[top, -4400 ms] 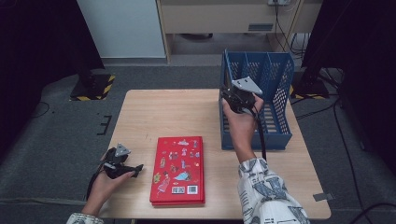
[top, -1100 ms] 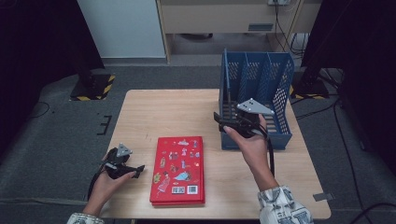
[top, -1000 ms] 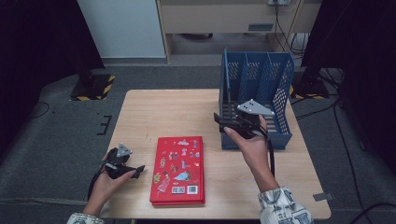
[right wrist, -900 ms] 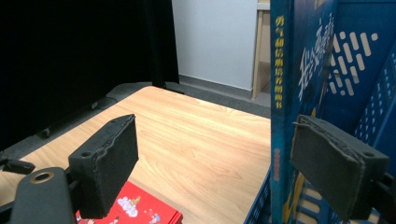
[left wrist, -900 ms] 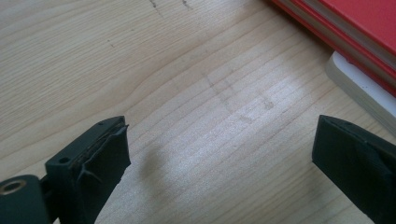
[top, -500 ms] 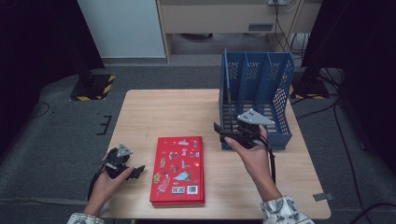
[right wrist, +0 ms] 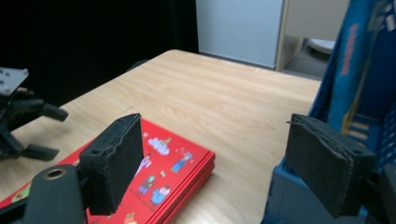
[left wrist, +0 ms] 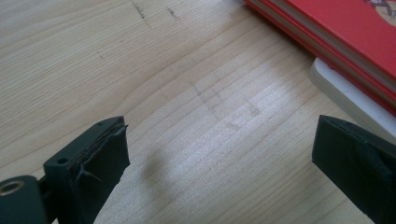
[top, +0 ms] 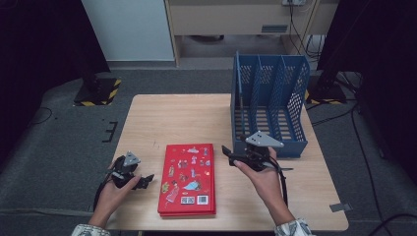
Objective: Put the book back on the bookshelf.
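A red picture book (top: 188,179) lies flat at the table's near middle, also seen in the right gripper view (right wrist: 163,173) and at the top right of the left gripper view (left wrist: 345,32). My left gripper (top: 141,181) rests open on the wood just left of the book, its jaws (left wrist: 219,163) wide apart around bare table. My right gripper (top: 227,152) hovers open just right of the book's far corner, in front of the blue file rack (top: 268,103). Nothing is between its jaws (right wrist: 219,163).
The rack (right wrist: 355,93) stands at the table's far right, with a thin blue book (right wrist: 350,51) upright in its left slot. A white slab (left wrist: 345,100) pokes out from under the red book. The wooden table (top: 172,118) is bare at far left.
My right hand has come away from the rack front, sinking and drifting toward the near side beside the red book. The left hand and the book have not moved.
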